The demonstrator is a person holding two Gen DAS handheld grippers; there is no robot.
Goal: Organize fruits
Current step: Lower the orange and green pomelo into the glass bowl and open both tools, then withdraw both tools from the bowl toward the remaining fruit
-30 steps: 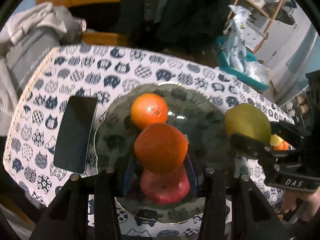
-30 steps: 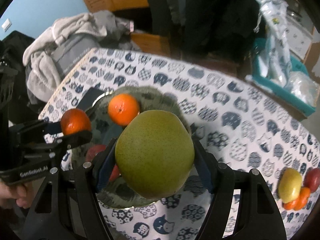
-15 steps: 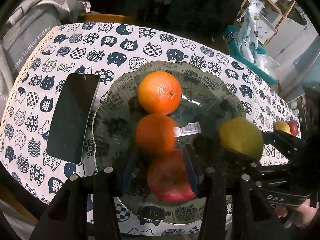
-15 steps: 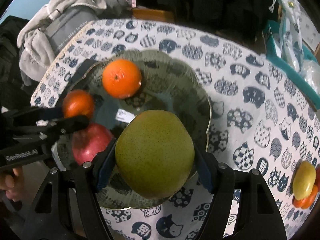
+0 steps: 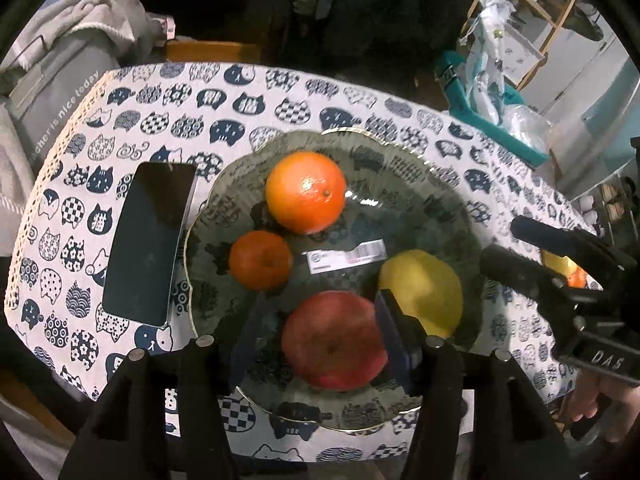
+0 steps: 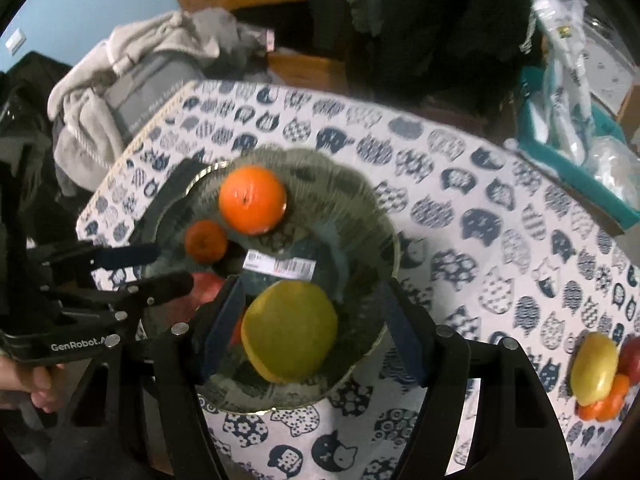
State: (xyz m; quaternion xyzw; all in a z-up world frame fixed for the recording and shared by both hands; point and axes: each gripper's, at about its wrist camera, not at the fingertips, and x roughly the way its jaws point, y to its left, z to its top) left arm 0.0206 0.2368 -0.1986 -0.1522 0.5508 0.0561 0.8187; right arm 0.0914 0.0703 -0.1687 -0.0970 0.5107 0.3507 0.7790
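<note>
Left gripper [image 5: 320,328] tongs spread and have just been opening. The red apple [image 5: 334,340] shows between the pads but lies on the plate [image 5: 440,184] below, with a gap on its left side, so not gripped. Right gripper [image 6: 314,320] tongs spread too. The pear [image 6: 290,328] sits on the plate under them, clear of both pads. Next out: small tangerine [image 5: 260,260] loose on the plate, just left of a barcode sticker [image 5: 346,258]. Then the big orange [image 5: 306,192] toward the far rim. All four fruits are on the plate, near each other; tangerine and orange look about touching. Phone [image 5: 148,240] lies just beside the plate's left edge on the cat-print tablecloth [image 5: 280,100]. Still to collect: yellow fruit [image 6: 594,368] with a red one [image 6: 632,360] and something orange [image 6: 604,400] bunched at the cloth's right side, well apart from the plate. Handling guess: round, firm, smooth skins, moderately heavy, and they roll. Pinch across the widest part, not near the ends. Squeeze gently, since pear and apple bruise. The plate looks like glass, so set fruit down low and don't drop it. Far back: teal tray [image 6: 568,168] with bags, pile of grey clothes [image 6: 132,80].
</note>
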